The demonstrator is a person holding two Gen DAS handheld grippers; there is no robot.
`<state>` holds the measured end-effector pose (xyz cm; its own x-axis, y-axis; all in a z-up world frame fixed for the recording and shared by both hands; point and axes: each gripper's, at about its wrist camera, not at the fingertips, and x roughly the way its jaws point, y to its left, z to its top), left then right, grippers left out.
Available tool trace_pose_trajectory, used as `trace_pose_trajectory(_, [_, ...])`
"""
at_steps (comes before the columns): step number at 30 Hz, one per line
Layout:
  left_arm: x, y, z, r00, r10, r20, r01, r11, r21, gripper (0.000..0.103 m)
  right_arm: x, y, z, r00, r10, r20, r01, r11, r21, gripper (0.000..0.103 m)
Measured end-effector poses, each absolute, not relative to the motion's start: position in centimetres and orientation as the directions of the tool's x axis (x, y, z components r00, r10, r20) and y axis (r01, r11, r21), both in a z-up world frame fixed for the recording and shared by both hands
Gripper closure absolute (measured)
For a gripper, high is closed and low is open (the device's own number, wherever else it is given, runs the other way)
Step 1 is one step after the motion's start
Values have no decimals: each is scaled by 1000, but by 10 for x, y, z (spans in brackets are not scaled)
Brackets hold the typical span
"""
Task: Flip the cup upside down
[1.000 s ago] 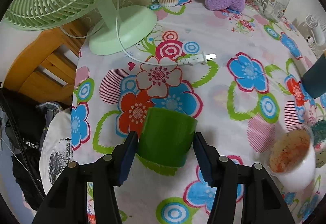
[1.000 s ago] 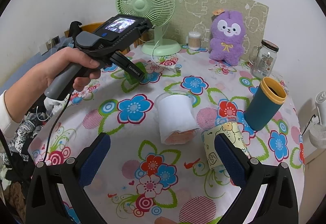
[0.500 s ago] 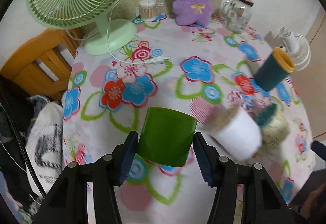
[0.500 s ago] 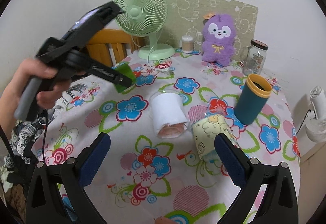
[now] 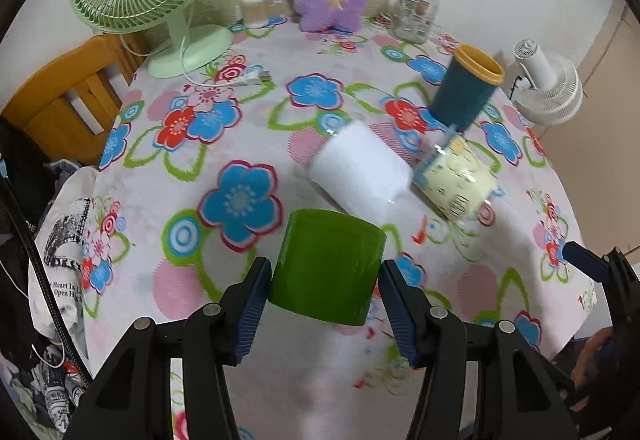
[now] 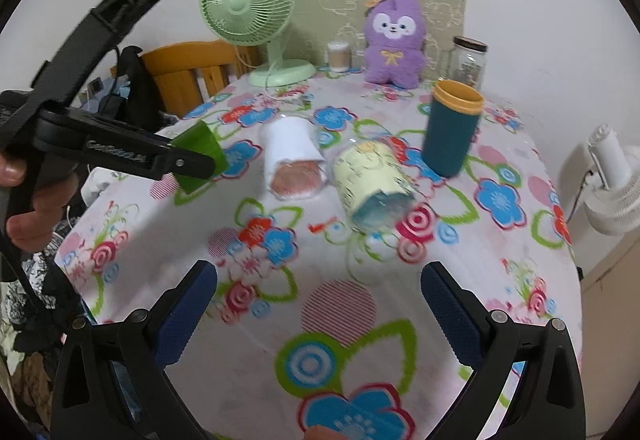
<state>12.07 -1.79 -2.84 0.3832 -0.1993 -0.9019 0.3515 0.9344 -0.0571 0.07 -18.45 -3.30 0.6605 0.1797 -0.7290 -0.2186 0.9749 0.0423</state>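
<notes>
My left gripper (image 5: pixel 322 302) is shut on a green cup (image 5: pixel 326 266) and holds it in the air above the floral tablecloth (image 5: pixel 240 144), closed base facing away from the camera. In the right wrist view the same green cup (image 6: pixel 200 156) shows at the left, clamped in the left gripper's fingers (image 6: pixel 176 162) and tilted. My right gripper (image 6: pixel 318 306) is open and empty, low over the near part of the table.
A white cup (image 6: pixel 294 160) and a pale yellow cup (image 6: pixel 372 180) lie on their sides mid-table. A teal cup with a yellow rim (image 6: pixel 452 128) stands upright. A green fan (image 6: pixel 256 16), purple plush (image 6: pixel 394 40), glass jar (image 6: pixel 468 58) and cotton-swab pot (image 6: pixel 339 56) stand at the back.
My left gripper has lifted the green cup off the table, pulled back toward the near left and rotated. The right gripper has drawn back and lowered a little.
</notes>
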Motion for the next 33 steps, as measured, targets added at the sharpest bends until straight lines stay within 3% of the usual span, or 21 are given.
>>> trace_pose_trajectory(25, [58,-91,-80,264,-268,-927,346,923,-169,46,-58,-239,-67,629,137,-765,-131,989,69,0])
trace_pose_trajectory(33, [62,-84,-73,346,-263,-900,331,932,-145,46,-58,-237,-68,626,133,-768,-131,989,65,0])
